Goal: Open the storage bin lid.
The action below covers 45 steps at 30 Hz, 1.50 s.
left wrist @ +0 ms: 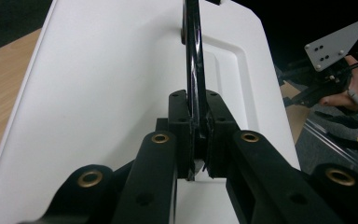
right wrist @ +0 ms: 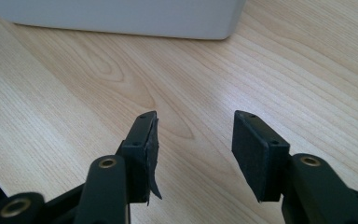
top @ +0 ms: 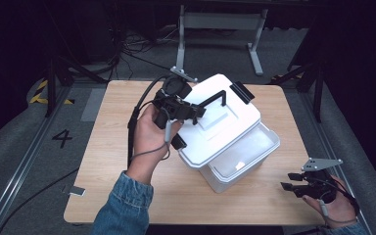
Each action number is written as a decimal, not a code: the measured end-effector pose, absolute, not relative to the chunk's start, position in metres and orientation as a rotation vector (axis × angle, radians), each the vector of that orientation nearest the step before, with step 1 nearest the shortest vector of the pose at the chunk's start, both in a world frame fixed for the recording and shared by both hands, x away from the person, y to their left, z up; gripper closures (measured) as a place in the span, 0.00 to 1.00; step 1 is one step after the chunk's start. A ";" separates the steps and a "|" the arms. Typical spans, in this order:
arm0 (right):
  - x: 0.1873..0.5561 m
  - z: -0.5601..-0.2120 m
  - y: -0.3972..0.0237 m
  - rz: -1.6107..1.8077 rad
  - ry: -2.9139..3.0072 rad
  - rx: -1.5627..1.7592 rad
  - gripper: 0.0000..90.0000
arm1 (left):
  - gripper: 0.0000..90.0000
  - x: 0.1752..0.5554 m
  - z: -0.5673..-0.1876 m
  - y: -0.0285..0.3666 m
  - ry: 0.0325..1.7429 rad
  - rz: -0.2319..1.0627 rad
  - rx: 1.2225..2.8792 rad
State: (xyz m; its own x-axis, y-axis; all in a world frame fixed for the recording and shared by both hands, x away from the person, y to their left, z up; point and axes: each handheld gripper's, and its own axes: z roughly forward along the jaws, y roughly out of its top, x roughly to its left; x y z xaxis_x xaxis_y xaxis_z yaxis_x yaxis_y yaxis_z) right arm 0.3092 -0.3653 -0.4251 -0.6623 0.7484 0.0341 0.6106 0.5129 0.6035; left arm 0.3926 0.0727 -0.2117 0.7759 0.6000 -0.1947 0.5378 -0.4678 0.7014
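A light wooden table (top: 127,196) sits mid-floor on grey carpet (top: 24,161), its grain bright under the overhead light. Beyond it stands a grey metal frame (top: 220,22) on two legs, with black cables (top: 127,46) snaking across the floor. Left, a painted number four (top: 62,138) and yellow-black hazard tape (top: 41,93). The far room falls off into darkness.
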 end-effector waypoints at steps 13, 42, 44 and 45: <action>0.309 -0.426 -0.362 0.852 2.529 1.150 0.57 | 0.94 0.387 -0.211 0.126 0.954 0.172 2.103; 0.309 -0.430 -0.357 0.839 2.546 1.148 0.57 | 0.94 0.389 -0.259 0.220 1.232 0.258 2.005; 0.309 -0.430 -0.357 0.834 2.550 1.148 0.57 | 0.94 0.391 -0.264 0.224 1.246 0.254 2.008; 0.310 -0.430 -0.356 0.833 2.551 1.147 0.57 | 0.94 0.392 -0.268 0.227 1.257 0.250 2.002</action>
